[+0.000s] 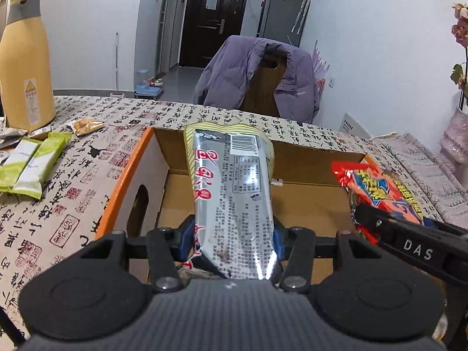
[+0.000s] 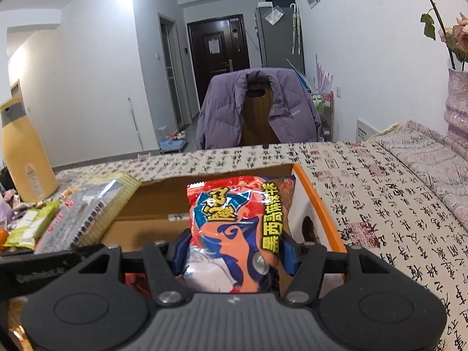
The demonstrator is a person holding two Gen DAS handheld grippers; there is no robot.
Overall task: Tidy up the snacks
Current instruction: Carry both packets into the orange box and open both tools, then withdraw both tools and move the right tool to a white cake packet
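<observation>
Left wrist, silver packet (image 1: 234, 204) between jaws, red packet (image 2: 234, 234) likewise

- A yellow flask (image 1: 25, 64) with a grey collar is seen standing on the worktop's far left corner.
- The worktop is covered by a calligraphy-printed cloth (image 1: 87, 175).
- A purple jacket (image 2: 231, 108) is draped over a wooden chair (image 2: 257, 117) behind the worktop.
- A dark door (image 1: 212, 20) and a grey fridge (image 1: 280, 8) are seen beyond.
- Dried flowers (image 2: 438, 26) are held in a vase (image 2: 456, 108) at the right.

Black left gripper (image 1: 232, 239), blue pads (image 1: 185, 235), silver screws, "DAS" lettering
</observation>
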